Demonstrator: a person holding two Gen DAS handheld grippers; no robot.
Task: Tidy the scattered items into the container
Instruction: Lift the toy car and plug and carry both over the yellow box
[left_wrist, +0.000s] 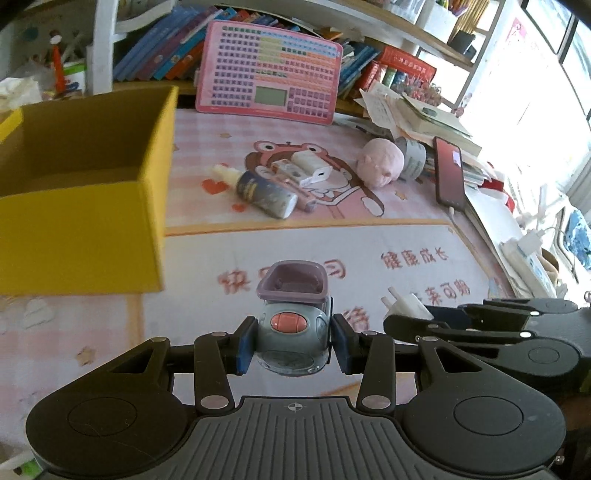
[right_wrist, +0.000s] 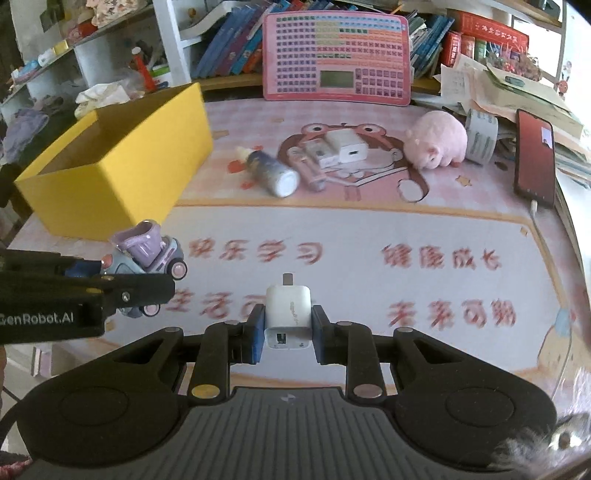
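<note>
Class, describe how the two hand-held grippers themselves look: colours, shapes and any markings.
Both match: the left hand-held gripper and right hand-held gripper have black linkage arms with silver rivets, blue finger pads, round black housings and a ribbed grey centre plate. White "GenRobot.AI" lettering marks the left one's side in the right wrist view.

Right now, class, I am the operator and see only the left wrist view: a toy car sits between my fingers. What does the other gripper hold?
Observer: The right gripper is shut on a white charger, its prongs pointing forward.
Operator: Does my toy car touch the mat?
Observer: From the right wrist view, the toy car looks lifted, with the left gripper clamping its sides.
Operator: Is the yellow box empty?
Observer: Only bare cardboard shows inside the yellow box; its floor is mostly hidden.
</note>
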